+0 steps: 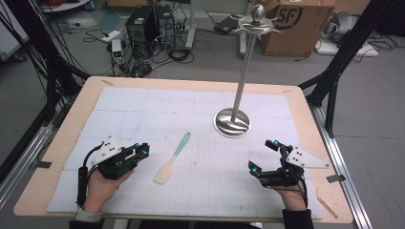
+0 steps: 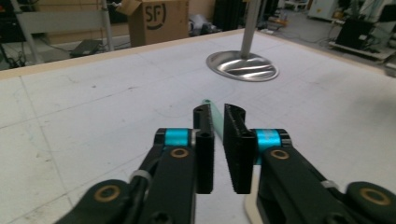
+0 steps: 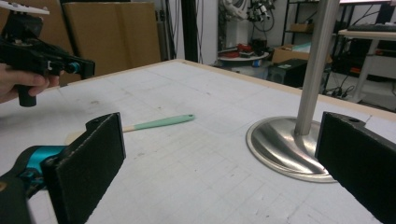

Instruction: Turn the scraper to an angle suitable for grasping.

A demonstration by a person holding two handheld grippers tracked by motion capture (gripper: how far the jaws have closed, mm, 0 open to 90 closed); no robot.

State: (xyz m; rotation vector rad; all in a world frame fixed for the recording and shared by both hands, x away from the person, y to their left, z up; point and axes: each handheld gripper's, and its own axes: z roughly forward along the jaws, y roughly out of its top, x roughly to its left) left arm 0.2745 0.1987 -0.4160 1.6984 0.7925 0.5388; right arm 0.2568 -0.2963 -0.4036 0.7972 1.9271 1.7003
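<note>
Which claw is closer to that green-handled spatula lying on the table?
The left. The left claw sits just beside the spatula, not touching it. The right claw rests farther off, near the metal stand.

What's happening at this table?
A person sits at a table holding a two-jaw gripper in each hand. A spatula with a mint-green handle lies flat between them, touched by neither. The left gripper is beside it, aimed toward it, jaws nearly shut with nothing between them. The right gripper rests on the other side with its jaws wide open. A tall metal stand with hooks at the top stands farther back.
</note>
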